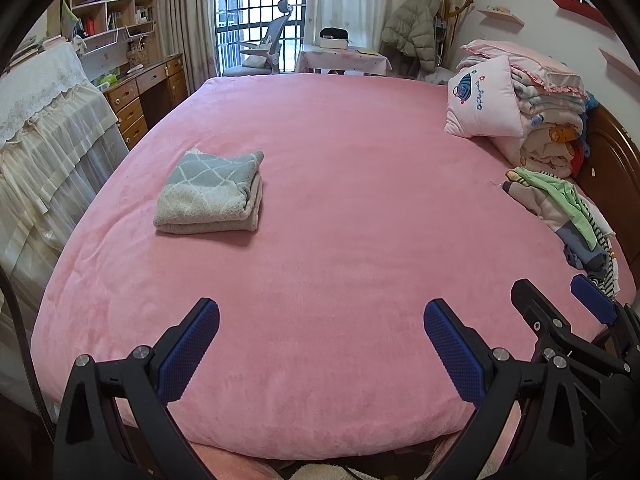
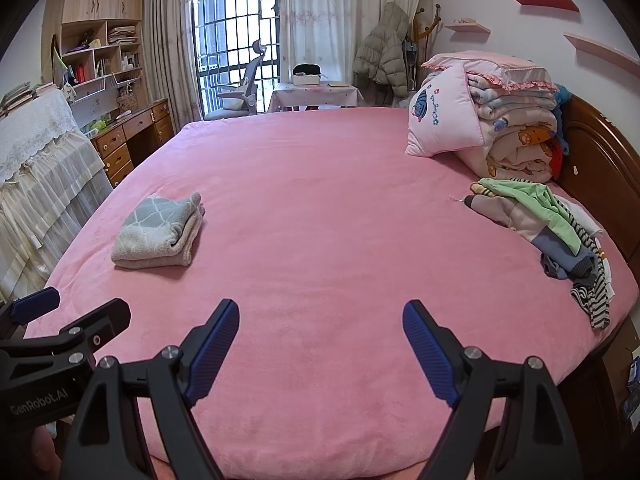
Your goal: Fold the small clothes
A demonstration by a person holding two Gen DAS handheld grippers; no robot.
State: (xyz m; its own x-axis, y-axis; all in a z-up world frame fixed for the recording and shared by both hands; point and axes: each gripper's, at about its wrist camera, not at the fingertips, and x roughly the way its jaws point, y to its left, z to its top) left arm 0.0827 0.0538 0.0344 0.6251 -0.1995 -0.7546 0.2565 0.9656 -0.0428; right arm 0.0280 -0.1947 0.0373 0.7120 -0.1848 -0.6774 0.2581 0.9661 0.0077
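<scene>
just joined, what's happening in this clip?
A person holds a two-finger tool in each hand over a pink plush bedspread. The left tool and the right tool are both open and empty. One grey-and-white diamond-patterned knit piece lies folded on the left. A loose heap of small clothes, green, striped and grey, lies unfolded by the wooden headboard. Nothing is being handled right now.

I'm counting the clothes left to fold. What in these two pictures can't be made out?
- Pile of unfolded clothes: both views; the pieces overlap, so no count is possible.
- Folded towel: both views; its inner layers are hidden by its own top fold.
- Stack of bedding: its far side is hidden against the headboard.
- Bed's near edge: covered by both sets of jaws.
</scene>
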